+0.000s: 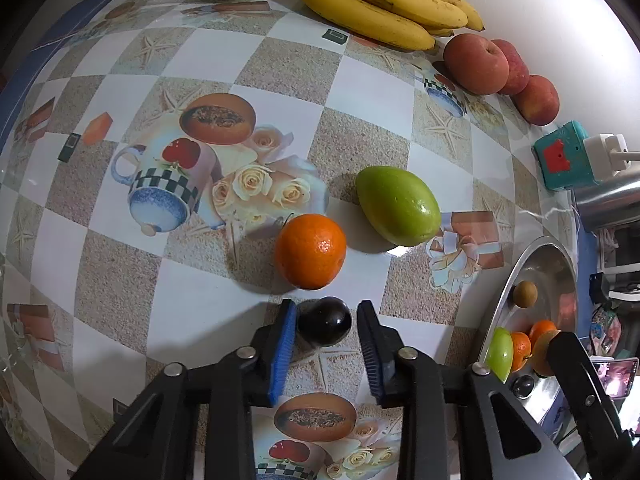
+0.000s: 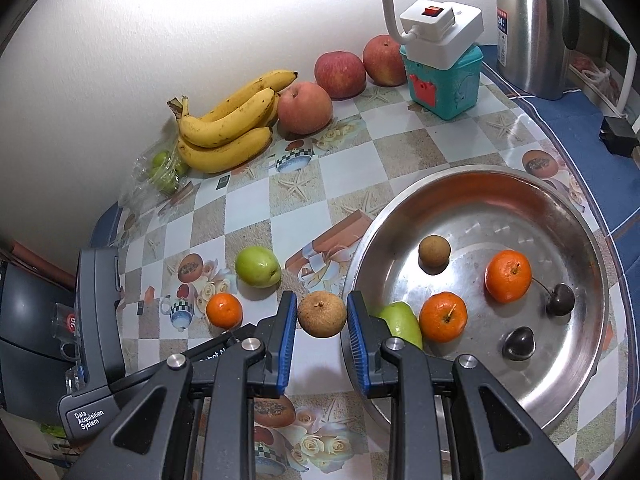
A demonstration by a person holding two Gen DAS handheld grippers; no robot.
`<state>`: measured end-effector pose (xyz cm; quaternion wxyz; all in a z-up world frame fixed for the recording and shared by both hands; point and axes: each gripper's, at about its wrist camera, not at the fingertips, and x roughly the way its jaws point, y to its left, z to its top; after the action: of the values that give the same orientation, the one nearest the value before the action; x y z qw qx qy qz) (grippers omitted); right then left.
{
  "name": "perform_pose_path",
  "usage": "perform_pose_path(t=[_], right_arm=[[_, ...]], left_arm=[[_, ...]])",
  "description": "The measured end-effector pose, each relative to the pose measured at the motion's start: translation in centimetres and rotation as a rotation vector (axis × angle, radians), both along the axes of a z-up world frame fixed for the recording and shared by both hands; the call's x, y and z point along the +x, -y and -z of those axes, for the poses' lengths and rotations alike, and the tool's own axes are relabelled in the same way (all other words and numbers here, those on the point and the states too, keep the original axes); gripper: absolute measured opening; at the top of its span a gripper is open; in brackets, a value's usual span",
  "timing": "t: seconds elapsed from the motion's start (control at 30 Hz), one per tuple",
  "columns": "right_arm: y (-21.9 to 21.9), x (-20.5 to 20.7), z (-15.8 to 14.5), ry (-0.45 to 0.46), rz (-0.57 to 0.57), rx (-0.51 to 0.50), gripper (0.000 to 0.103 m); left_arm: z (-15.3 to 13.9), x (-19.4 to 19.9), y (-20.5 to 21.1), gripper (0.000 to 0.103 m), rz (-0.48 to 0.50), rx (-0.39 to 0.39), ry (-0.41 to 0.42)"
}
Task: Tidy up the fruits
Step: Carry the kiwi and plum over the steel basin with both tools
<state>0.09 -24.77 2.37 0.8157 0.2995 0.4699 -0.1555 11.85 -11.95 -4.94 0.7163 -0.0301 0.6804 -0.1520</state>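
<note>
My left gripper [image 1: 326, 320] has a dark cherry [image 1: 324, 322] between its blue pads; the left pad touches it, a small gap shows at the right pad. An orange tangerine [image 1: 311, 251] and a green fruit [image 1: 398, 211] lie just ahead on the table. My right gripper [image 2: 322, 314] is shut on a brown longan [image 2: 322, 314], held beside the rim of the steel bowl [image 2: 576, 216]. The bowl holds a longan [image 2: 434, 251], two tangerines [image 2: 508, 276], a green fruit [image 2: 402, 322] and two dark cherries [image 2: 560, 299].
Bananas [image 2: 228, 128] and three red apples [image 2: 305, 108] lie along the wall, with a bag of green fruit [image 2: 164, 168]. A teal box [image 2: 444, 80] with a white plug and a steel kettle [image 2: 532, 24] stand at the back right.
</note>
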Motion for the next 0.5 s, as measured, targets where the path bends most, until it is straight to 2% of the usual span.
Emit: perform_pose_path(t=[0.17,0.5], right_arm=[[0.2,-0.1,-0.1,0.003,0.002,0.002,0.027],[0.4,-0.2,0.0,0.003,0.007,0.009,0.027]], left_arm=[[-0.3,-0.1,-0.5,0.029,-0.002,0.003,0.003],[-1.3,-0.1,-0.4,0.029,0.003,-0.012,0.027]])
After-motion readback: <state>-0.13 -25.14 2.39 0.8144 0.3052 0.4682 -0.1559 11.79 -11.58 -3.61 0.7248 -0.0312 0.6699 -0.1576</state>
